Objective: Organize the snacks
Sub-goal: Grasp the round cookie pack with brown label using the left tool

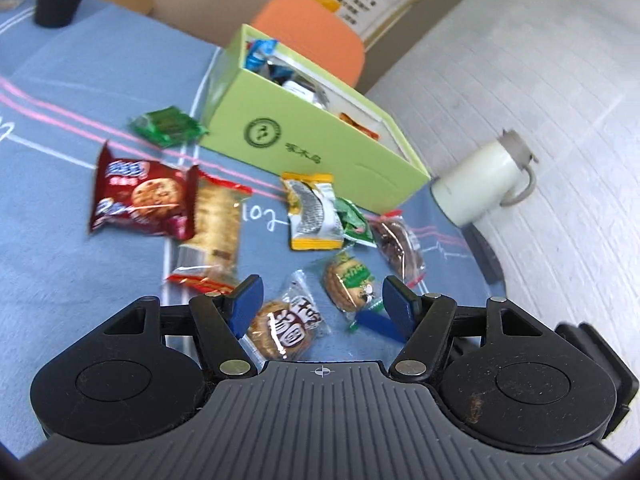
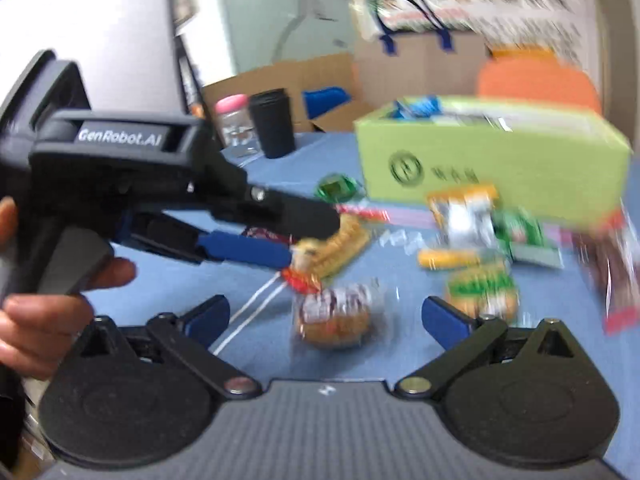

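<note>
A light green box (image 1: 320,140) holding several snacks stands on the blue cloth; it also shows in the right wrist view (image 2: 488,160). Loose snacks lie in front of it: a red cookie bag (image 1: 140,196), a cracker sleeve (image 1: 214,232), a yellow-and-silver packet (image 1: 314,212), a green candy (image 1: 168,126), a green-labelled biscuit (image 1: 350,286) and a round wrapped biscuit (image 1: 286,330). My left gripper (image 1: 322,304) is open just above the round biscuit. My right gripper (image 2: 326,320) is open, with the same biscuit (image 2: 334,318) between its fingers' line. The left gripper (image 2: 248,248) appears from the side.
A white thermos (image 1: 480,184) lies at the table's right edge. A black cup (image 2: 272,124) and a pink-lidded jar (image 2: 234,124) stand at the back. An orange chair (image 1: 316,32) and cardboard boxes (image 2: 304,80) are behind the table. The right wrist view is blurred.
</note>
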Tool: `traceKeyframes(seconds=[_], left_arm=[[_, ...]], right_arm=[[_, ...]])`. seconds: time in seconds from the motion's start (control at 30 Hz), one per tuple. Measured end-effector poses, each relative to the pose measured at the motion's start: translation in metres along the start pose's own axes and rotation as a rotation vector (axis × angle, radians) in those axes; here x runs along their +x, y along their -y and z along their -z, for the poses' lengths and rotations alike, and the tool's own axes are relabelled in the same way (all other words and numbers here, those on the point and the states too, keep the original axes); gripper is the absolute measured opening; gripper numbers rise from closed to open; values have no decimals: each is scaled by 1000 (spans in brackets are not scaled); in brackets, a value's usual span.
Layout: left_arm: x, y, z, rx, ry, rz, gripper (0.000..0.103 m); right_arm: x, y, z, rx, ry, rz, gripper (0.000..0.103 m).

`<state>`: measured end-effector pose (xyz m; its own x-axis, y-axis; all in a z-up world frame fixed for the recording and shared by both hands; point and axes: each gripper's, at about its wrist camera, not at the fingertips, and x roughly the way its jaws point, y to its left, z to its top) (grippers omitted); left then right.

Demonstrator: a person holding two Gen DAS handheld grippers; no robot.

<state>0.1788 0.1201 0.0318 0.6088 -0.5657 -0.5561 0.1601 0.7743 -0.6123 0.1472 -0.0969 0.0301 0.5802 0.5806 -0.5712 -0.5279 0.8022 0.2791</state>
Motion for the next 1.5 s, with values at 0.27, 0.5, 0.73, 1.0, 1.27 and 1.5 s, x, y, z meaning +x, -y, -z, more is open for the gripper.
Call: traceKeyframes(seconds=[0.27, 0.5, 0.73, 1.0, 1.27, 1.5], left_arm=[[44, 23, 1, 164, -109, -120, 54], [38, 28, 30, 130, -103, -170, 60], [42, 33, 35, 60, -184, -7, 60], [39, 26, 25, -31, -142, -95, 58], [52, 34, 22, -22, -157, -114, 54], [51, 40, 31, 54, -155, -157, 12]], right_arm=[[-14, -9, 14, -38, -15, 6, 101], [-25, 0, 20, -29, -1, -18, 102], [-36, -1, 24, -70, 10, 46, 102], [-11, -1, 14, -129, 4, 128, 102], [0, 8, 13, -98, -20, 157, 80], [5, -9, 18, -173, -20, 186, 63]])
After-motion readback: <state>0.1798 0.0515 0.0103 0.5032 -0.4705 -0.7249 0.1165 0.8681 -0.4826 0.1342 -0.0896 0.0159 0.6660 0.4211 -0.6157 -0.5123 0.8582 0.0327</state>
